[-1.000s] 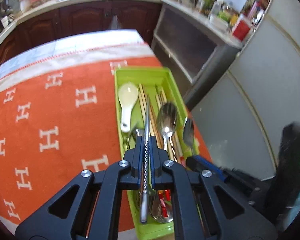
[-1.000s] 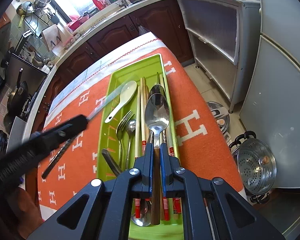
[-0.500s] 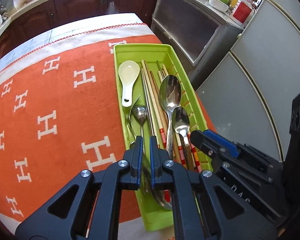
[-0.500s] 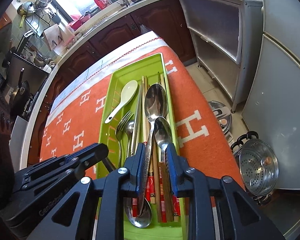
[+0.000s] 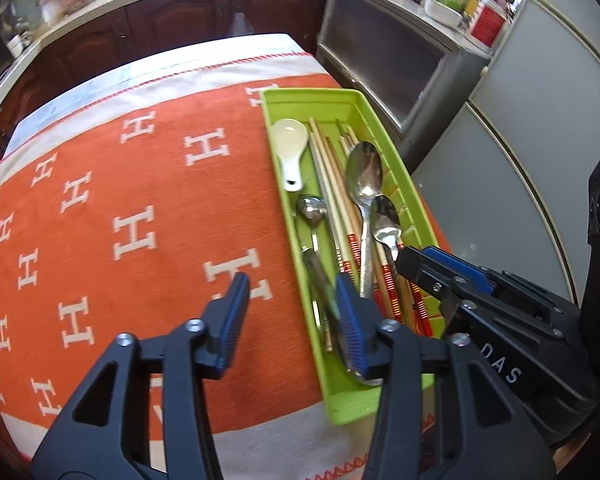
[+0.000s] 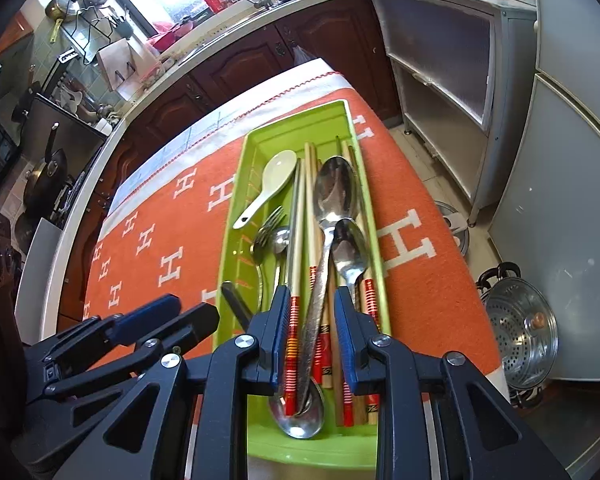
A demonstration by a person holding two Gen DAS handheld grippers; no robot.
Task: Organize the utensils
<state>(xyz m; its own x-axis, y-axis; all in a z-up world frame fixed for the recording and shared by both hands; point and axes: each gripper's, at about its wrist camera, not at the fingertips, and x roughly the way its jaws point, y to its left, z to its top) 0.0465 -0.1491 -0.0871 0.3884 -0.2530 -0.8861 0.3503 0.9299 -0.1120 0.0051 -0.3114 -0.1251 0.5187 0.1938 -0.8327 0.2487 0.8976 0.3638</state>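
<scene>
Looking down along your left gripper (image 5: pixel 288 300), you have its jaws opening, standing well apart with nothing between them: only the orange cloth (image 5: pixel 140 184) on the worktop shows in the gap. Its right finger hangs over the near left edge of the green tray (image 5: pixel 380 120), which lies just ahead and to the right of that gripper, on the cloth.

Your right gripper (image 6: pixel 312 320) hovers over the near end of the same tray (image 6: pixel 300 120), jaws partly apart. Between them lie the handle of the large steel spoon (image 6: pixel 336 192) and the red-banded ends of the chopsticks (image 6: pixel 310 208); the pads press on neither, as far as the frames show.

Contents of the tray, ahead of the right gripper:
- white ceramic spoon (image 6: pixel 274 178), far left, bowl pointing away
- fork (image 6: pixel 266 232) and a small round spoon (image 6: pixel 280 238), left of centre
- chopsticks running lengthwise through the middle
- large steel spoon lying over the chopsticks
- smaller steel spoon (image 6: pixel 350 250) just right of it, bowl overlapping its neck
- another spoon bowl (image 6: pixel 300 412) at the near end, beneath the gripper

All utensils lie lengthwise inside the tray; none rests on the cloth
</scene>
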